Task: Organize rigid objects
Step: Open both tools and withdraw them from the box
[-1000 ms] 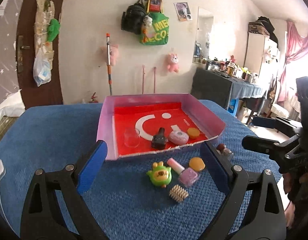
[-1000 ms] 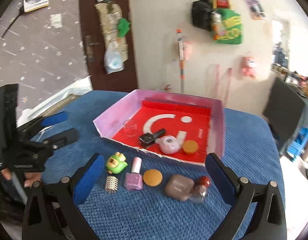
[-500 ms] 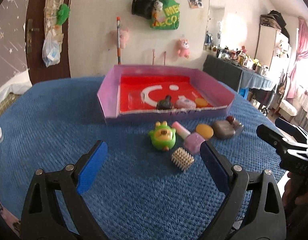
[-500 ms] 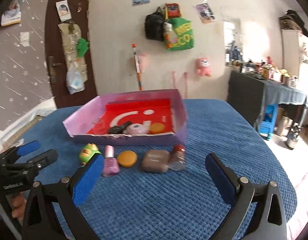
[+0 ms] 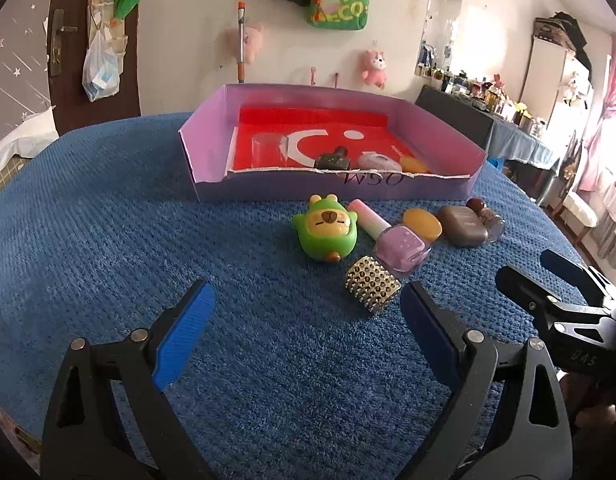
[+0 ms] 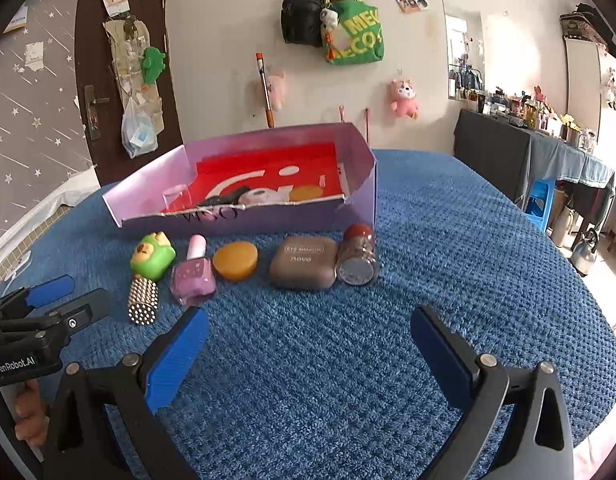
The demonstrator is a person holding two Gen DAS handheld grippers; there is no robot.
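Both the left gripper and right gripper gape empty; that glass nail polish bottle looks slick, so pinch its flat sides.

Both tongs hover low with jaws spread wide and empty: left tongs, right tongs, side by side.

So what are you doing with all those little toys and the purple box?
A person holds a left gripper and a right gripper, both open and empty, above the blue table. A green toy, studded roller, pink nail polish, orange disc, brown case and small jar wait outside the purple box, which already holds some things.
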